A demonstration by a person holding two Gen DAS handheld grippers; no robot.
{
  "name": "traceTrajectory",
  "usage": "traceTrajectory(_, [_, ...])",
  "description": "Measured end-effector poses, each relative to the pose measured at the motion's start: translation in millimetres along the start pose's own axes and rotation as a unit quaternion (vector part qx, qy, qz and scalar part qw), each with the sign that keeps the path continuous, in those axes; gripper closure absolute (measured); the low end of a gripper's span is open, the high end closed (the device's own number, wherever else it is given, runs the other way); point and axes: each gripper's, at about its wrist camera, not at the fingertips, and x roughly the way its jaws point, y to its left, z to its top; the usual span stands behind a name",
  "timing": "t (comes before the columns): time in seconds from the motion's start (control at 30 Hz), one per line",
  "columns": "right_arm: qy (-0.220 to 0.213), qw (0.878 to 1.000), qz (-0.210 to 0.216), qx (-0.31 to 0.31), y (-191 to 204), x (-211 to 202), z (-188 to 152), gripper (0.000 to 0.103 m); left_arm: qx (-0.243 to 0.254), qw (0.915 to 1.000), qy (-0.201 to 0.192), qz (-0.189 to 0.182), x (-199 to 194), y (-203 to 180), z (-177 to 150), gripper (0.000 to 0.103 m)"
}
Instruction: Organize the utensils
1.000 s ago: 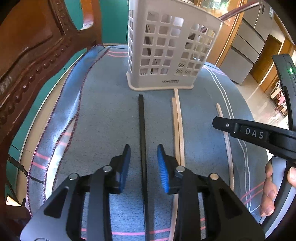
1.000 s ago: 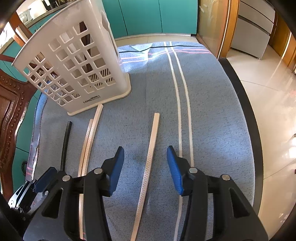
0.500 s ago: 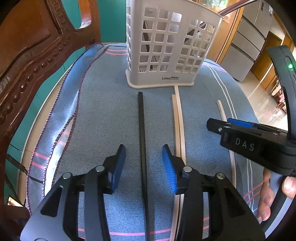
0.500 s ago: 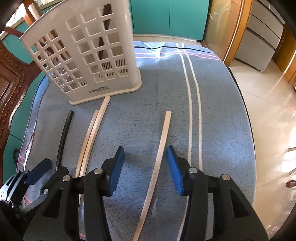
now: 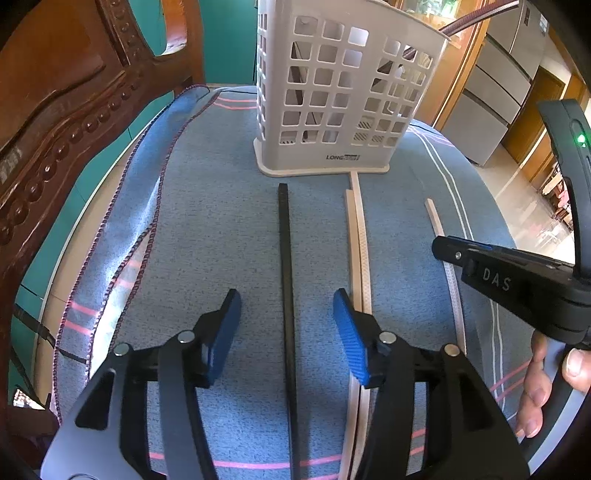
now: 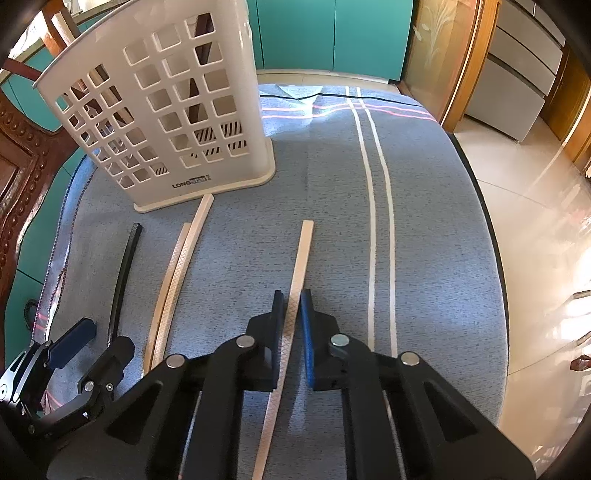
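1. A round surface (image 6: 424, 229) under a blue-grey cloth with white and pink stripes stands in a room with teal cabinets (image 6: 332, 33), a carved wooden chair (image 5: 62, 110) at its left edge and a glossy tiled floor (image 6: 535, 206) to the right.
2. The right hand-held gripper (image 6: 291, 299) lies low over the cloth, pointing away from the person – its jaws narrowed onto the lone pale chopstick (image 6: 301, 258), one pad on each side of it. The stick lies flat on the cloth.
3. The left hand-held gripper (image 5: 286, 306) is held level and low, jaws wide, straddling the black chopstick (image 5: 284, 240) without touching it.
4. Between those two sticks lies a pair of pale chopsticks (image 6: 177, 266), side by side and touching; the farther tip reaches the holder's base.
5. The white perforated utensil holder (image 5: 340, 92) stands upright at the far end of all four sticks.
6. In the left view the person's right hand (image 5: 546, 373) shows its fingers wrapped around the right tool's handle.
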Motion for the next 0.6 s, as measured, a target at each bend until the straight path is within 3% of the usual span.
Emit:
traceTrajectory(0.27, [-0.005, 1.000, 0.005, 0.011, -2.2, -4.5, 0.6, 0.090, -0.001, 1.0000, -0.001, -0.001, -0.8, 0.6, -0.7, 0.047])
traceTrajectory(0.37, [-0.006, 1.000, 0.005, 0.012, -3.6, -4.9, 0.7, 0.079, 0.003, 1.0000, -0.001, -0.003, -2.0, -0.1, -1.0, 0.044])
traceTrajectory(0.6, [-0.002, 1.000, -0.004, -0.002, 3.3, -2.4, -2.7, 0.079, 0.015, 0.9999, 0.002, -0.002, -3.0, -9.6, -4.3, 0.043])
